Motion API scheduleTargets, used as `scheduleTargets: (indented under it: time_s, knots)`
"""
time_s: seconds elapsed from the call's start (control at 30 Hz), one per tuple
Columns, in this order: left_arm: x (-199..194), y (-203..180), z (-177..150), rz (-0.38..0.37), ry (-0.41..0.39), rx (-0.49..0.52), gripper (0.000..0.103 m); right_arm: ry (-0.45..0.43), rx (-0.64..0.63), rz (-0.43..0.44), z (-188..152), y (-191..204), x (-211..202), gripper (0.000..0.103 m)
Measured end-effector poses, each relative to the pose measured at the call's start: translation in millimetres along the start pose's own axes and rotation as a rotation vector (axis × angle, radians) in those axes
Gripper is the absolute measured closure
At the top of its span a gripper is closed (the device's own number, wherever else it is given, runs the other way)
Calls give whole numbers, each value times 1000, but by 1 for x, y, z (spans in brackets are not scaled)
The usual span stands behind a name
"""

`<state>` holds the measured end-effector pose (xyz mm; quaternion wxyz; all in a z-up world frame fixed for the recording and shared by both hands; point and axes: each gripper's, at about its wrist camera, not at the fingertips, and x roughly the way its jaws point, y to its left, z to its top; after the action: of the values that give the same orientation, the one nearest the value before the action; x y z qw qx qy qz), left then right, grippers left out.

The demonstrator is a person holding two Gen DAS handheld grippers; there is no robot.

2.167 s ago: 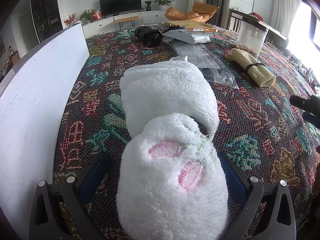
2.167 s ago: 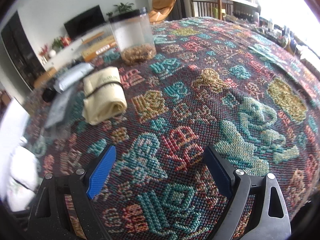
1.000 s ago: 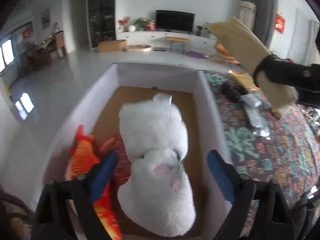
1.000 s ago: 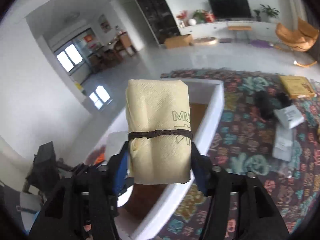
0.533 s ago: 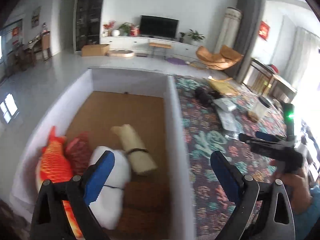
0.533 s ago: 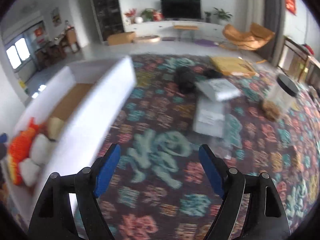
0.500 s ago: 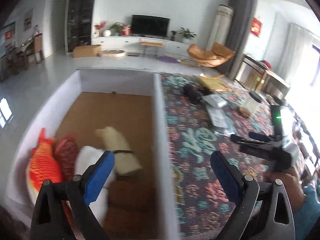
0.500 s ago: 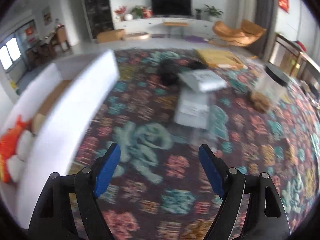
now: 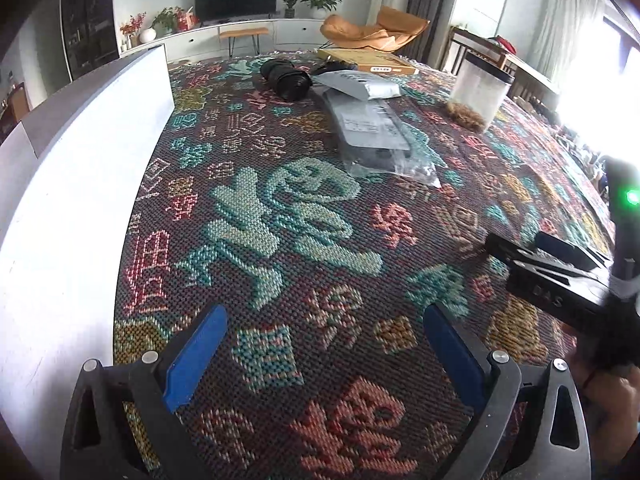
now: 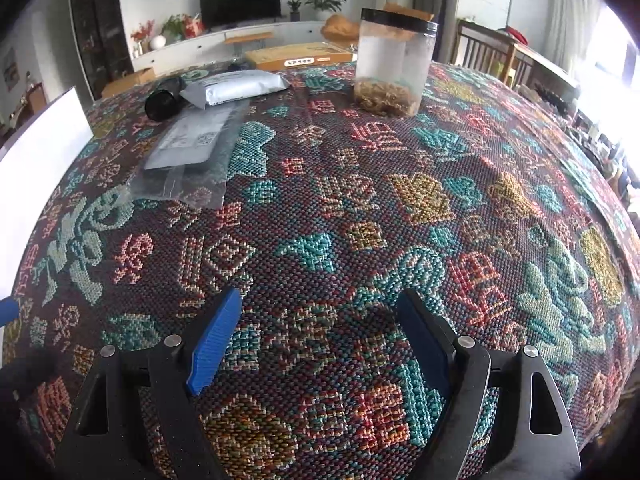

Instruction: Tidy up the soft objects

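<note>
My left gripper (image 9: pixel 324 320) is open and empty, low over the patterned tablecloth (image 9: pixel 304 216). The white box's outer wall (image 9: pixel 80 160) rises just to its left, and the box's inside and the soft things in it are hidden. My right gripper (image 10: pixel 318 304) is also open and empty above the cloth, further right. In the left wrist view the right gripper (image 9: pixel 516 246) shows at the right edge, held by a hand. In the right wrist view the box wall (image 10: pixel 36 148) stands at far left.
Toward the far side of the table lie a black rolled item (image 9: pixel 286 78), a grey mailer bag (image 9: pixel 356 82) and a clear plastic bag (image 9: pixel 372 136). A clear jar (image 10: pixel 394 64) stands at the back right, with a flat yellow box (image 10: pixel 298 56) behind.
The right gripper let go of the yellow roll into the box. Both grippers then swung away from the box and down over the tablecloth, so the box's inside has left view.
</note>
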<state>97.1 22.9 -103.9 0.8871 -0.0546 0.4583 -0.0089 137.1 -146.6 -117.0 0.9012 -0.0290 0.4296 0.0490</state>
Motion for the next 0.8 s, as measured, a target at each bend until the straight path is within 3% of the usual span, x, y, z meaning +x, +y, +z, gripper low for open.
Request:
scheduleTargets:
  time_s: [0.23,0.8]
  knots:
    - [32,6,20,86,-11,35,5,-3,4,0,-2,1,1,20]
    - [42,9,15,89,-11,49,0,-2,11,5,-5,-1,2,19]
